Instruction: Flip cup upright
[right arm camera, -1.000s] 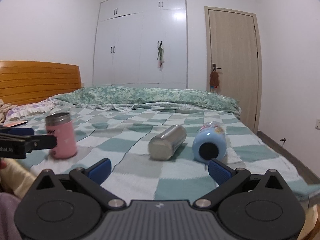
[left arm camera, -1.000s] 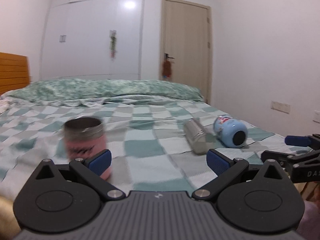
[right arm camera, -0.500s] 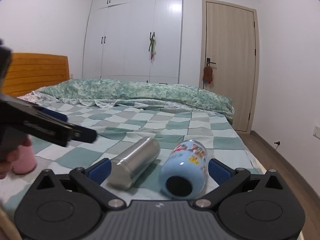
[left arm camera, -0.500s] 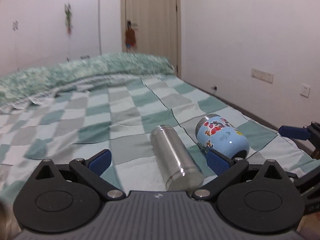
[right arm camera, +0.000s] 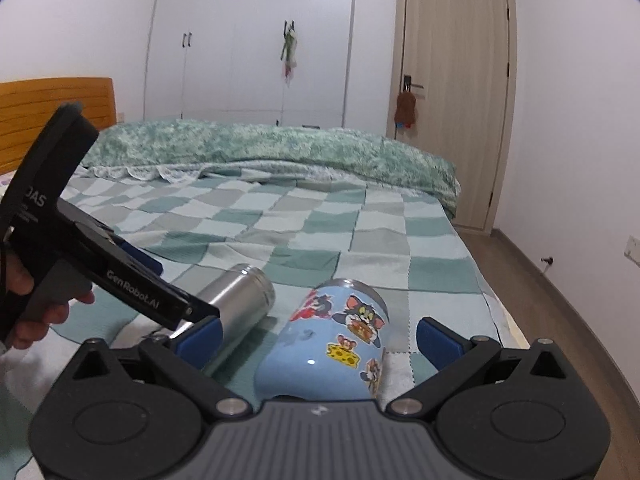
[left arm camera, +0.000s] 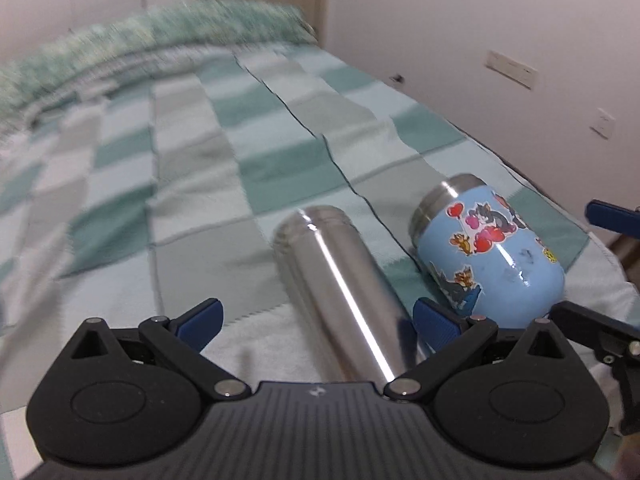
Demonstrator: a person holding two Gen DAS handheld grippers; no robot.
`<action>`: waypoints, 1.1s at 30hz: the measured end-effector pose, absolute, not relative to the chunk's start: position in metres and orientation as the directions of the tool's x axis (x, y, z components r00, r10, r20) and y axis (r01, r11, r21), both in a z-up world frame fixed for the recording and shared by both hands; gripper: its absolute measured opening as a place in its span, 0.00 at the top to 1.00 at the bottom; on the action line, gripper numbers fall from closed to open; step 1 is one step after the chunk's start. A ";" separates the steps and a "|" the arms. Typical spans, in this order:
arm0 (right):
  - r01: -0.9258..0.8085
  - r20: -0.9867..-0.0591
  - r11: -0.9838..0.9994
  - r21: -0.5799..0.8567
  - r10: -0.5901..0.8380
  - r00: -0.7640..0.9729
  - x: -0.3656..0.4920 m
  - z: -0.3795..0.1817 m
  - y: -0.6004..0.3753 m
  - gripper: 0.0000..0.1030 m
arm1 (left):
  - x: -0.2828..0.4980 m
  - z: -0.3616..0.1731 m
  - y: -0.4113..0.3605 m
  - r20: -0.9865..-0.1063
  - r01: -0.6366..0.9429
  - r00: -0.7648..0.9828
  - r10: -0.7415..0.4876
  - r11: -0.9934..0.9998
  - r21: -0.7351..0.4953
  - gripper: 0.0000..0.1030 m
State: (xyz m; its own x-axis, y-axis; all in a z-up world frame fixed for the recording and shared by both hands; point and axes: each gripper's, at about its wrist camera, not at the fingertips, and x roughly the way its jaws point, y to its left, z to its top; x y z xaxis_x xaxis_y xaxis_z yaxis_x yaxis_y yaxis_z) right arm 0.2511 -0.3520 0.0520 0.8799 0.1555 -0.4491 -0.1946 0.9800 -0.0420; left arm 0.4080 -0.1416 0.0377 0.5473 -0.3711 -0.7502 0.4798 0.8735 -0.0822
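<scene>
A steel cup (left arm camera: 340,292) lies on its side on the checked bedspread (left arm camera: 192,184). My left gripper (left arm camera: 316,318) is open, and the cup's near end lies between its fingers. A light blue cartoon cup (left arm camera: 492,252) lies on its side just right of the steel one. In the right wrist view my right gripper (right arm camera: 318,334) is open around the near end of the blue cup (right arm camera: 336,344), and the steel cup (right arm camera: 236,308) lies to its left. The left gripper's body (right arm camera: 100,264) reaches in from the left, above the steel cup.
The bed's right edge (right arm camera: 500,308) runs close beside the blue cup, with wood floor (right arm camera: 560,304) beyond. A rolled green duvet (right arm camera: 280,152) lies across the far end of the bed. A door (right arm camera: 452,92) and white wardrobe (right arm camera: 248,40) stand behind.
Both grippers moved forward and down onto the lying cups. The left one swung right, away from the upright pink cup, which has left both views.
</scene>
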 end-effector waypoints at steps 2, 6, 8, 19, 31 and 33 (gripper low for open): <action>-0.184 -0.467 0.982 -0.042 0.143 0.873 0.257 0.051 -0.352 0.00 | 0.418 0.033 -0.142 -0.767 0.503 0.494 -0.409 0.854 -0.132 0.00; -0.165 -0.492 0.985 -0.054 0.117 0.862 0.259 0.047 -0.348 0.00 | 0.431 0.020 -0.148 -0.793 0.535 0.407 -0.454 0.822 -0.196 0.00; -0.144 -0.501 0.987 -0.066 0.092 0.860 0.259 0.045 -0.346 0.00 | 0.436 0.011 -0.153 -0.814 0.547 0.365 -0.453 0.812 -0.207 0.00; -0.086 -0.526 0.993 -0.078 0.032 0.850 0.259 0.035 -0.341 0.00 | 0.444 0.008 -0.139 -0.799 0.598 0.357 -0.484 0.775 -0.203 0.34; -0.116 -0.496 0.993 -0.035 0.084 0.864 0.236 0.050 -0.338 0.00 | 0.403 0.033 -0.116 -0.753 0.623 0.419 -0.507 0.764 -0.168 0.37; -0.127 -0.486 0.992 -0.023 0.100 0.868 0.227 0.056 -0.338 0.00 | 0.390 0.040 -0.114 -0.749 0.613 0.431 -0.502 0.773 -0.165 0.38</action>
State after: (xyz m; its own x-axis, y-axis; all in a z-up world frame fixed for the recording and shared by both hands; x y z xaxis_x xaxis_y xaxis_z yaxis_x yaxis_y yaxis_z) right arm 0.2267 -0.3378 0.0558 0.8681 0.1000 -0.4863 -0.1271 0.9916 -0.0230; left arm 0.3899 -0.1139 0.0404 0.4315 -0.5021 -0.7495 0.6132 0.7726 -0.1646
